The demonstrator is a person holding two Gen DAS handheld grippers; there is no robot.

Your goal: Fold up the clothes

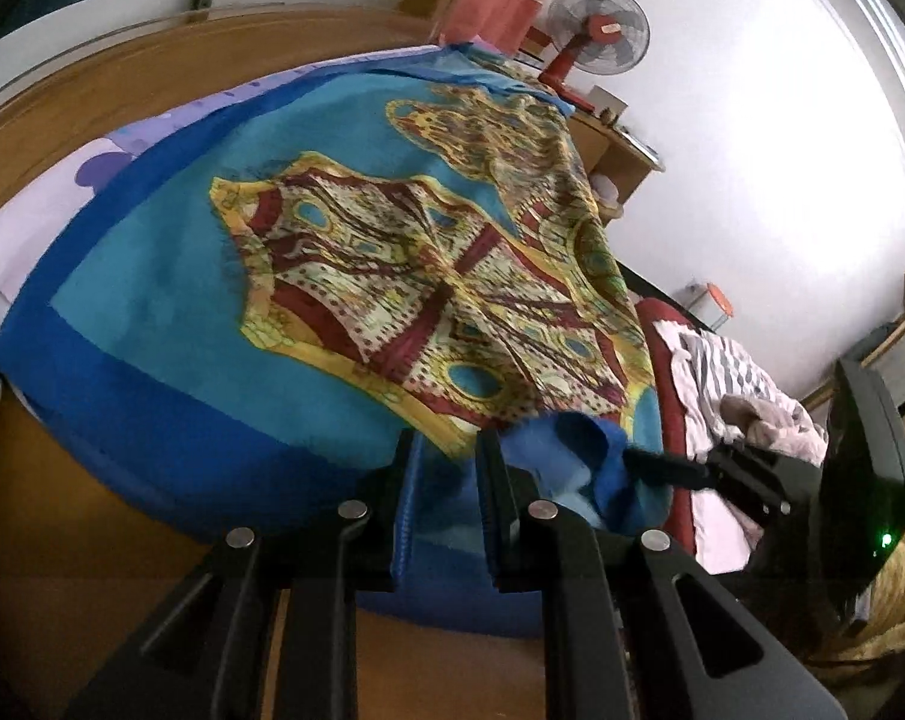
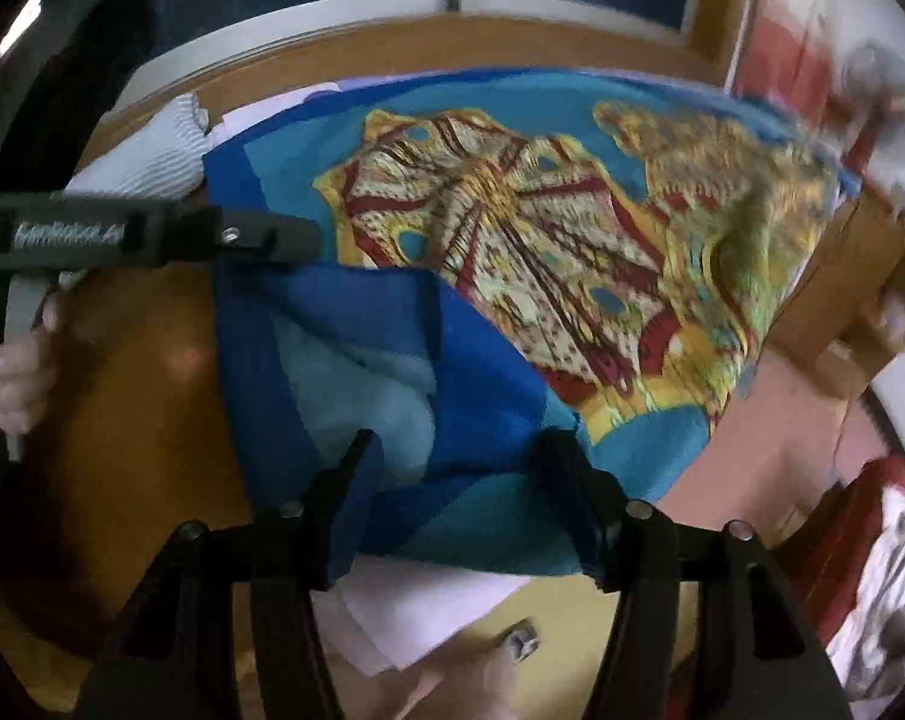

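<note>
- Here, left gripper (image 1: 443, 468) clamping the scarf (image 1: 212, 312) hem (fold hiding its pads).
- Right gripper (image 2: 461, 480) gaping over blue cloth, fan (image 2: 884, 114) blurring.

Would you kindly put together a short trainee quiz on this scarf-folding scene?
1. True or false: the scarf has a red border.
2. In the left wrist view, what stands beyond the scarf's far corner? A) a fan B) a lamp C) a kettle
3. What is the left tool gripping?

Key: 1. False, the border is blue. 2. A. 3. The scarf's blue edge.
</note>
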